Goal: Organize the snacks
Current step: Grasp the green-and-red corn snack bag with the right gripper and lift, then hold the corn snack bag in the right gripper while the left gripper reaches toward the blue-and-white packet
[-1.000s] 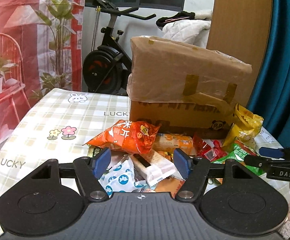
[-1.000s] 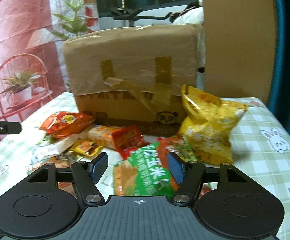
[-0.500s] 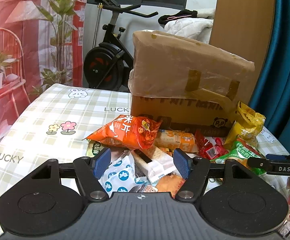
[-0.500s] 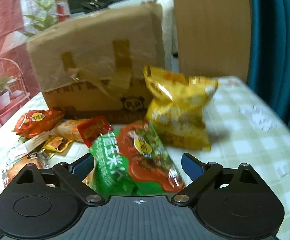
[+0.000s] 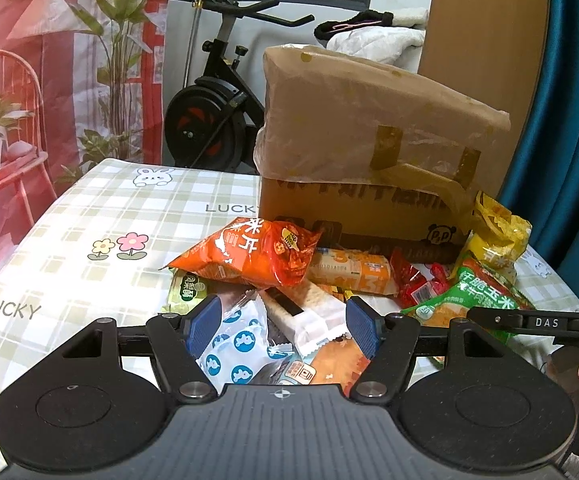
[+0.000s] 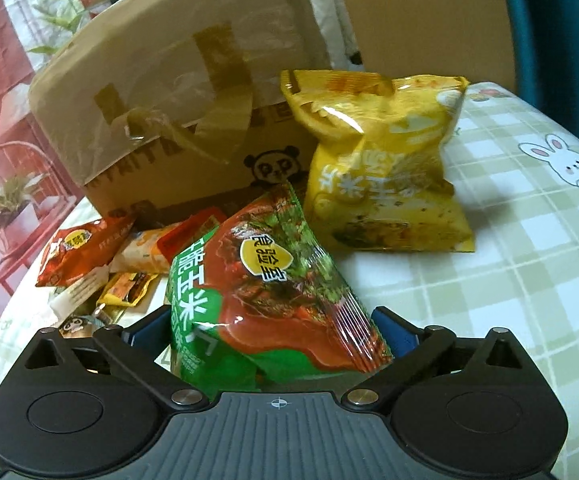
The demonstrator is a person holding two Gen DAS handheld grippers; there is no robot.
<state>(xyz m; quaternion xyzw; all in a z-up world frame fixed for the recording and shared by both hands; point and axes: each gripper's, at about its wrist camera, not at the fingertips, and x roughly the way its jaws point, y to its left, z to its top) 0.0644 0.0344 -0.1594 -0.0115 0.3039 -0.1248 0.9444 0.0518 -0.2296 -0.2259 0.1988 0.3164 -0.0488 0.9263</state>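
With the green snack bag (image 6: 265, 304) lying between the wide-open right gripper (image 6: 267, 330), whose pads seem not yet to press it, close gently on its middle, while the left gripper (image 5: 281, 326) hangs open above the snack pile (image 5: 289, 320).

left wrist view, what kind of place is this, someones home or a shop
Most likely a room in a home: an exercise bike stands behind the table with its checked rabbit-print cloth, bedding or clothes are piled further back, and loose snack packets lie by a taped cardboard box.
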